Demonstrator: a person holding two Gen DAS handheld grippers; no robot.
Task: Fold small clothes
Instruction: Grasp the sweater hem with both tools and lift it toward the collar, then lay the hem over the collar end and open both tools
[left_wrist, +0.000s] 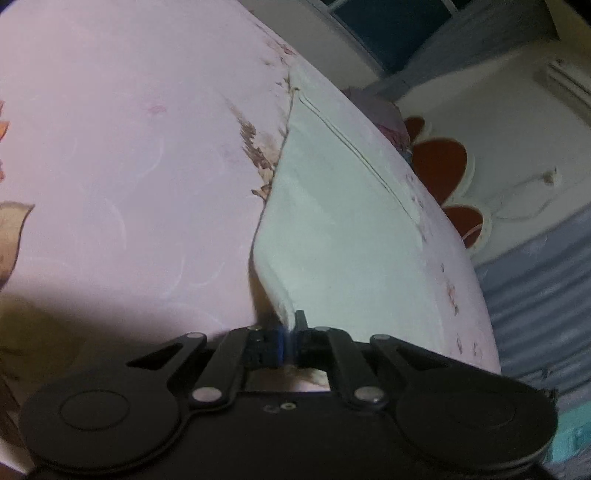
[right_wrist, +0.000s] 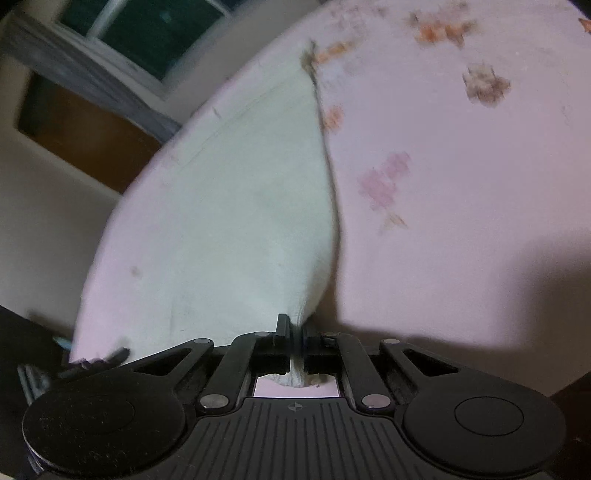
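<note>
A pale mint-white small garment (left_wrist: 332, 229) lies flat on a pink floral bedsheet (left_wrist: 129, 155), with a stitched seam running along its far side. My left gripper (left_wrist: 291, 325) is shut on the garment's near corner, and the cloth rises in a pinched ridge between its black fingers. In the right wrist view the same garment (right_wrist: 236, 221) spreads away from me over the sheet (right_wrist: 461, 206). My right gripper (right_wrist: 293, 328) is shut on another near corner, with a tuft of cloth showing behind the pads.
The bed's edge curves close past the garment in both views. Beyond it stand a pillow with red petals (left_wrist: 439, 162), a blue-grey curtain (left_wrist: 546, 295), a window (right_wrist: 147, 33) and a brown recess (right_wrist: 85, 136).
</note>
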